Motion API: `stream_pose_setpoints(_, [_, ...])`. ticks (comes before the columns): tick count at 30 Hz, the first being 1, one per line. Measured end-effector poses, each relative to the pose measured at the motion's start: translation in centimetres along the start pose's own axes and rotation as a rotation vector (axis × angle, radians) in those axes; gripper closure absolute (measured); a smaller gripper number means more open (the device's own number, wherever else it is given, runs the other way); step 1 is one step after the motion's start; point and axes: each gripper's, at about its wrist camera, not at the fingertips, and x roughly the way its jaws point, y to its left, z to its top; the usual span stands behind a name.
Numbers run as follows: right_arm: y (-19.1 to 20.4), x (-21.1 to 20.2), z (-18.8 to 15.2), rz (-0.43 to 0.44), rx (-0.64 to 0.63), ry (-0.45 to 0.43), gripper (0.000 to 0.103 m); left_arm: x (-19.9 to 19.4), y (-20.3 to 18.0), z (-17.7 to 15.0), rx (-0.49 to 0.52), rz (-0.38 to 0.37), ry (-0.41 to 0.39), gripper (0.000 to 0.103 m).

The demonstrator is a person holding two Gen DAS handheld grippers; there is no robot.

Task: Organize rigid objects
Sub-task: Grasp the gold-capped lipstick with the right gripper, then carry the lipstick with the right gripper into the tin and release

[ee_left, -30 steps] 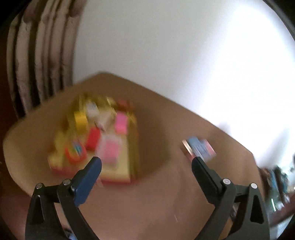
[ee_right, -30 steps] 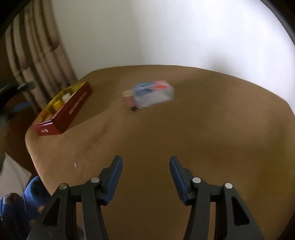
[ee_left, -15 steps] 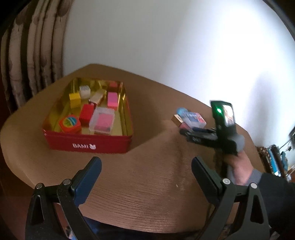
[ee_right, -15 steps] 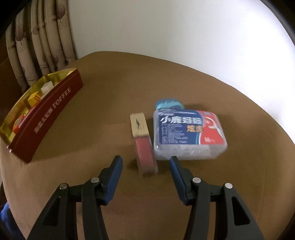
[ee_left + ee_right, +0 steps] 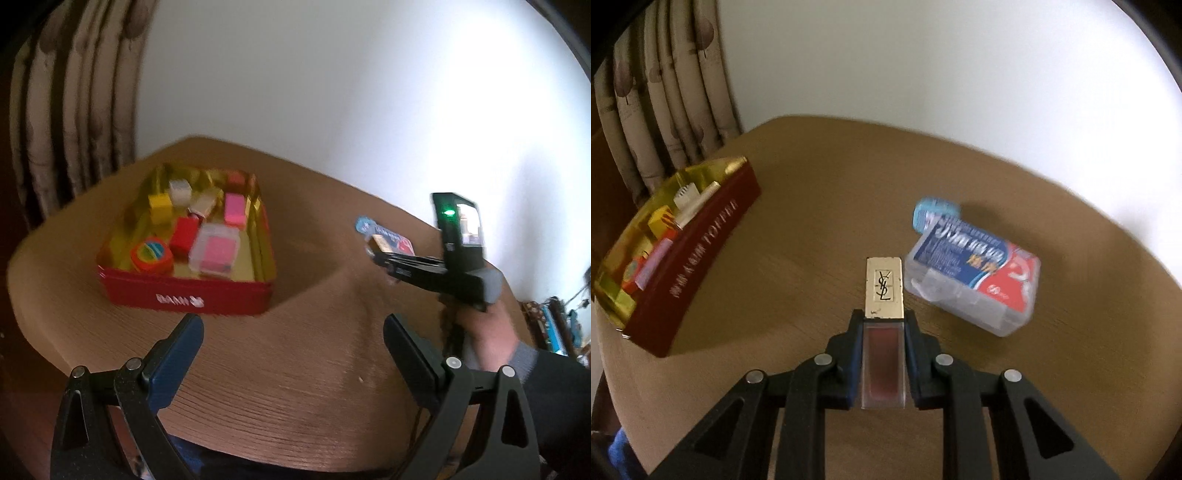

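Tabletop (image 5: 798,258): lipstick (image 5: 884,332) clamped in right claw (image 5: 882,328).

A broad stretch of bare brown wooden tabletop (image 5: 798,236) lies open between the red rectangular tin with gold lining (image 5: 701,254) at the far left and the clear plastic floss box with a blue-and-red label (image 5: 975,284) on the right — room enough to pass. Just behind the floss box sits a small light-blue oval case (image 5: 934,210), touching it. The tin's inside is crowded with small coloured blocks (image 5: 184,232) — only its near right corner shows bare gold floor.
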Motion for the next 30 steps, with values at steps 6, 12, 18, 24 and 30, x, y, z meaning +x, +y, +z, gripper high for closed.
stream_pose_setpoints(6, [3.0,-6.1,2.2,-0.072,-0.038,-0.075,0.083,-1.3,1.3,0.5,-0.066,0.026,-0.052,0.007])
stream_pose_setpoints(12, [6.5,-10.9,4.9,-0.110,-0.094,-0.137,0.083,-2.6,2.3,1.0,-0.090,0.100,-0.118,0.007])
stream_pose_setpoints(18, [8.9,-14.3,6.4,-0.131,-0.131,-0.170,0.083,-3.2,3.1,1.2,-0.118,0.137,-0.143,0.007])
stream_pose_setpoints(24, [11.1,-15.4,7.4,-0.125,-0.156,-0.184,0.083,-3.6,3.7,1.3,-0.134,0.164,-0.165,0.007])
stream_pose_setpoints(30, [12.7,-15.0,8.0,-0.112,-0.170,-0.176,0.083,-3.0,4.6,1.4,-0.167,0.181,-0.152,0.007])
